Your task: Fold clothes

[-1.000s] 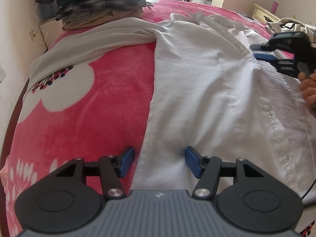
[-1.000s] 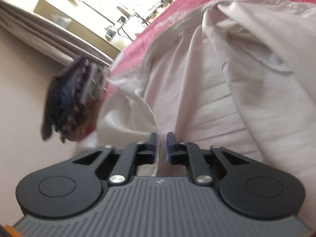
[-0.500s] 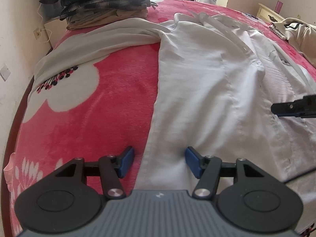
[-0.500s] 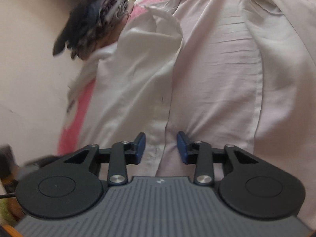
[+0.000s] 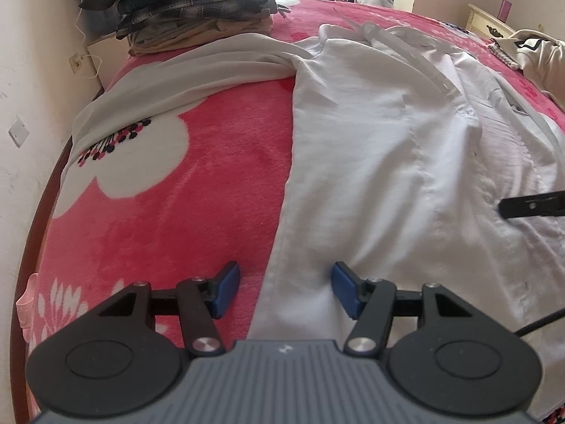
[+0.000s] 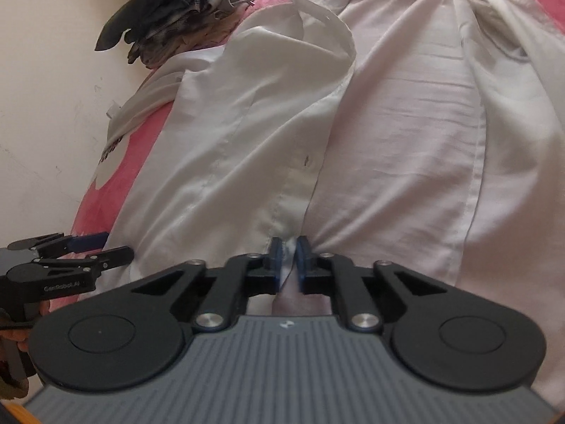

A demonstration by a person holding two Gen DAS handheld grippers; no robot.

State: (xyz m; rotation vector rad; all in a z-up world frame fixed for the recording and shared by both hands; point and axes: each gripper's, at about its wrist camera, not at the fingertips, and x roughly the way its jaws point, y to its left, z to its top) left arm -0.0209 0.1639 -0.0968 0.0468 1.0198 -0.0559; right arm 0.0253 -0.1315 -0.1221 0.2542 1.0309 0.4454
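Right gripper [image 6: 289, 252] was pinched shut on the front placket edge of the white button-up cotton shirt [image 6: 406, 134]. Left gripper [image 5: 280, 289] stood open, straddling the shirt's side hem, gripping nothing. Shirt lay spread on the pink flower-print fleece blanket [image 5: 169, 219]. Risk, as judged: with only one edge held, lifting could drag and bunch the thin cloth.

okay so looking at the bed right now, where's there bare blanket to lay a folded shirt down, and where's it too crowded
Free: the pink blanket left of the white shirt, bordered by the shirt's outstretched sleeve above, the wall beside it and the left gripper below. Crowded: the far left corner holds a stack of folded clothes; the shirt covers the middle; a beige garment fills the far right.
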